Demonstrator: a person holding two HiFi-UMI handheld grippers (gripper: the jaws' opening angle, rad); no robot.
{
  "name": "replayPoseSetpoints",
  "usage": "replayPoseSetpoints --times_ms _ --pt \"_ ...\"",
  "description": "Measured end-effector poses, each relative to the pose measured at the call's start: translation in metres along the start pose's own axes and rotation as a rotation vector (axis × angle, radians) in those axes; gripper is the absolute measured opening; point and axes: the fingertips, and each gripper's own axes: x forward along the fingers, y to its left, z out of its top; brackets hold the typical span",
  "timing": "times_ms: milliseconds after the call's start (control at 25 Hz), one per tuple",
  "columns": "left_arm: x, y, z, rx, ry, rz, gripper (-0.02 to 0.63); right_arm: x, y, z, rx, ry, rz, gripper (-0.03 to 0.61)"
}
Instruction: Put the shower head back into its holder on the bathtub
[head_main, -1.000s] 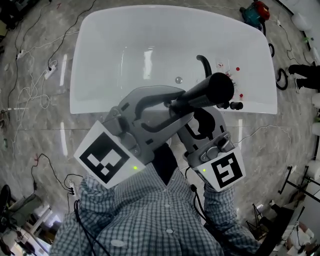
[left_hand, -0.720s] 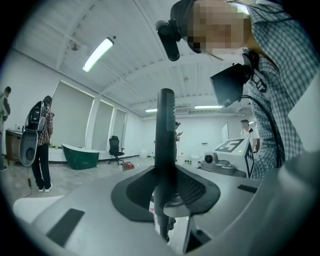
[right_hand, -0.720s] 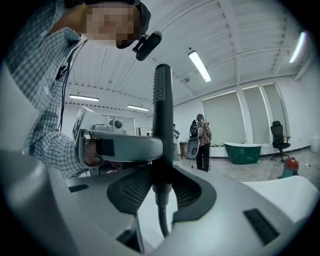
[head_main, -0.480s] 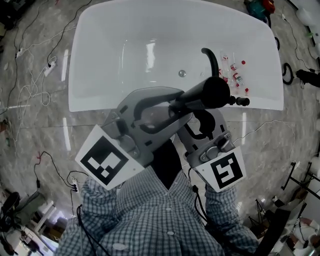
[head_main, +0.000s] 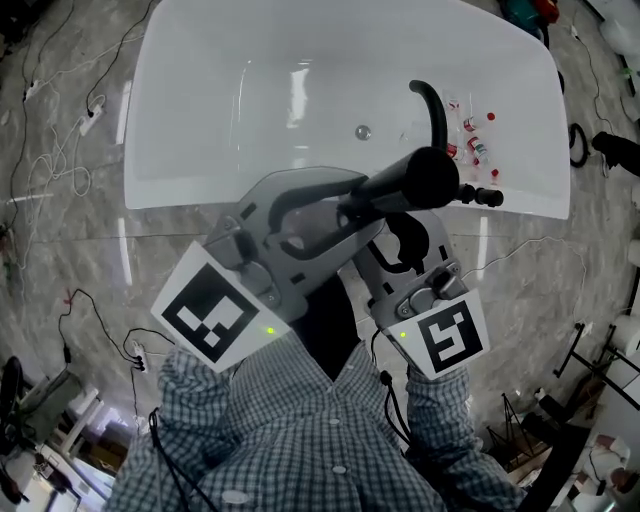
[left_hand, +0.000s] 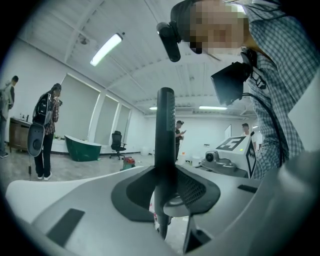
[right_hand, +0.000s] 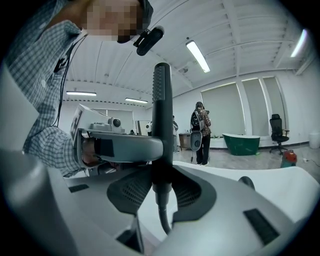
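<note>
A dark stick-shaped shower head (head_main: 425, 180) is held over the near rim of the white bathtub (head_main: 200, 190), beside the black fittings (head_main: 478, 196) on the rim's right part. My left gripper (head_main: 345, 205) and right gripper (head_main: 400, 228) both clamp its handle from opposite sides. In the left gripper view the handle (left_hand: 164, 135) stands upright between the pads, with my left gripper (left_hand: 167, 190) shut on it. The right gripper view shows the same handle (right_hand: 161, 125), its hose (right_hand: 162, 220) hanging below my shut right gripper (right_hand: 161, 187).
A curved black spout (head_main: 432, 102) rises from the tub's right side. Small red-capped bottles (head_main: 476, 136) lie on the rim near it. Cables (head_main: 60, 110) run over the marble floor. People (left_hand: 46, 130) and a green tub (left_hand: 84, 149) stand far off.
Both grippers have sunk together with the shower head. Its end now sits closer to the tub rim and the black fittings. The grip has not changed.
</note>
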Motion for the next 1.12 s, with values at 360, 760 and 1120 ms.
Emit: replayPoseSetpoints --times_ms 360,760,1120 --pt "0.005 0.007 -0.031 -0.016 0.039 -0.007 0.126 0.007 -0.006 -0.028 0.026 0.025 0.003 0.121" --pt "0.005 0.017 -0.058 -0.033 0.056 -0.001 0.126 0.019 -0.009 -0.055 0.027 0.052 0.008 0.121" --pt "0.005 0.021 -0.08 -0.063 0.034 0.0 0.126 0.024 -0.009 -0.079 0.024 0.064 -0.006 0.121"
